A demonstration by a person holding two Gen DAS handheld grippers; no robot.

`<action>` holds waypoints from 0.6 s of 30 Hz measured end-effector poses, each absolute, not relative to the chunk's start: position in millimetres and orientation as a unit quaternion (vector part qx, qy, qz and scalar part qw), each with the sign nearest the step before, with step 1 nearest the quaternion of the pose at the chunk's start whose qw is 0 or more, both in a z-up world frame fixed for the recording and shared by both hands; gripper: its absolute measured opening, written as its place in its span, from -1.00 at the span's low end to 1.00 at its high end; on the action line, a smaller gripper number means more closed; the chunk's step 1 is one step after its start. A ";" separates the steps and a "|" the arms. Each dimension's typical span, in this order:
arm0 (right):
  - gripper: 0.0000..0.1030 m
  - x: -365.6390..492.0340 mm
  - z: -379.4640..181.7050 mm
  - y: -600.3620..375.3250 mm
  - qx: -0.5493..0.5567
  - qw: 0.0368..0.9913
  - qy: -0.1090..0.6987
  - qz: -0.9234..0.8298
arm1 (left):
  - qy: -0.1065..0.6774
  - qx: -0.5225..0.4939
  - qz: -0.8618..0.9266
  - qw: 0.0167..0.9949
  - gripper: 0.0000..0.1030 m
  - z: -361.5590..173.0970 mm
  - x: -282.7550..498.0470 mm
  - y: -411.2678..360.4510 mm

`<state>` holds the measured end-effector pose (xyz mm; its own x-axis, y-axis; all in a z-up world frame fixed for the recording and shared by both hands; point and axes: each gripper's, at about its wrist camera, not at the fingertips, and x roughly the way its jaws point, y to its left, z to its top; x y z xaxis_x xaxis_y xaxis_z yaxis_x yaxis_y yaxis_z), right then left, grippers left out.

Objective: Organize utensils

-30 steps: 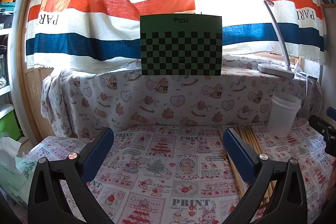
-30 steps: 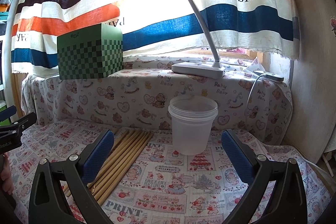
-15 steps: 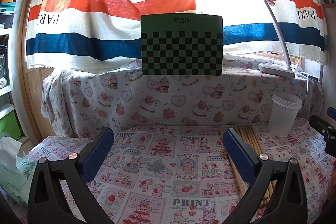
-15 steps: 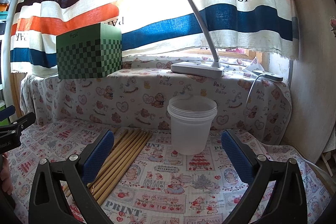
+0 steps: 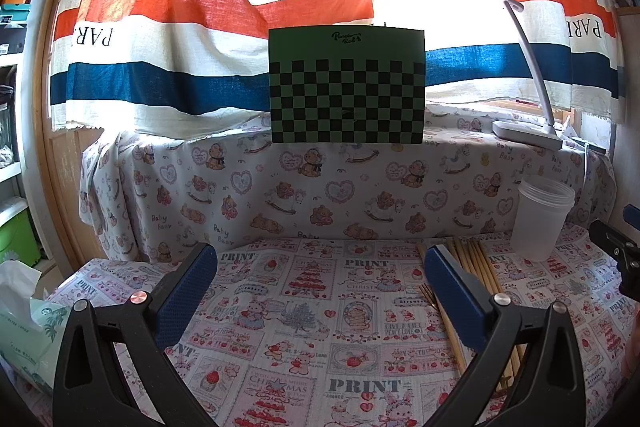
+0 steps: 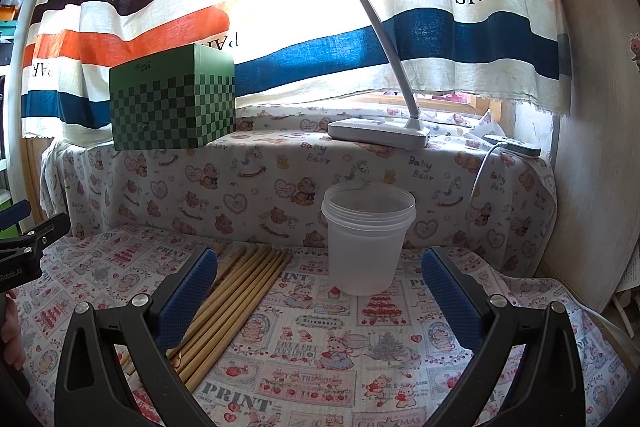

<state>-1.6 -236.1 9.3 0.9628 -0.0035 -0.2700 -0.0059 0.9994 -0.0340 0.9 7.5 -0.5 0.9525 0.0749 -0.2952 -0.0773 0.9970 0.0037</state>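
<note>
Chopsticks (image 6: 236, 301) flat on printed cloth (image 6: 320, 347), bundled parallel, long axis running near-left to far-right toward clear plastic cup (image 6: 366, 239), upright just beside far ends. Left gripper (image 5: 320, 291) and right gripper (image 6: 320, 291) spread wide, holding nothing. Checkered box (image 6: 172, 103), desk lamp (image 6: 380, 131) on ledge behind.

Both grippers, left (image 5: 320, 287) and right (image 6: 319, 285), have black triangular frames, round silver screws and fingers (image 5: 188, 295) faced with textured blue pads.
</note>
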 end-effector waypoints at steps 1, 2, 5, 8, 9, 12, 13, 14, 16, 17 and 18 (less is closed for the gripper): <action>1.00 -1.3 9.3 -236.0 -0.017 0.991 0.136 0.001 | 0.149 -0.004 0.038 0.988 1.00 -0.5 0.9 7.6; 1.00 -1.7 9.2 -235.6 -0.017 0.991 0.136 0.000 | 0.149 -0.004 0.039 0.988 1.00 -0.4 0.9 7.2; 1.00 -2.7 9.2 -236.4 -0.014 0.991 0.135 -0.012 | 0.150 -0.004 0.039 0.988 1.00 -0.4 0.9 7.4; 1.00 -4.8 9.6 -237.8 -0.010 0.991 0.133 -0.015 | 0.150 -0.005 0.028 0.988 1.00 -0.8 0.5 8.8; 1.00 -5.2 9.7 -238.1 -0.010 0.991 0.133 -0.015 | 0.150 -0.005 0.023 0.988 1.00 -0.9 0.2 9.4; 1.00 -5.1 9.9 -238.3 -0.009 0.991 0.132 -0.014 | 0.149 -0.005 0.024 0.989 1.00 -0.8 -0.3 10.6; 1.00 -5.0 9.9 -238.1 -0.009 0.991 0.133 -0.013 | 0.149 -0.006 0.022 0.989 1.00 -0.8 -0.3 10.1; 1.00 -5.1 10.0 -237.9 -0.008 0.991 0.133 -0.013 | 0.149 -0.006 0.019 0.989 1.00 -0.7 -0.2 10.1; 1.00 -6.5 10.4 -239.6 -0.004 0.991 0.132 -0.013 | 0.149 -0.007 0.021 0.989 1.00 -0.7 0.2 8.9; 0.99 -6.6 10.5 -241.3 -0.001 0.991 0.133 -0.013 | 0.149 -0.007 0.022 0.989 1.00 -0.6 0.4 8.8; 0.98 -6.4 10.3 -242.6 0.002 0.991 0.135 -0.016 | 0.149 -0.008 0.024 0.988 0.99 -0.5 0.7 8.8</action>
<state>-6.4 -242.6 10.3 0.9630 -0.0315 -0.2676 0.0326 0.9995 -0.0004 0.7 8.8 -0.5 0.9542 0.0450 -0.2956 -0.0497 0.9987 -0.0081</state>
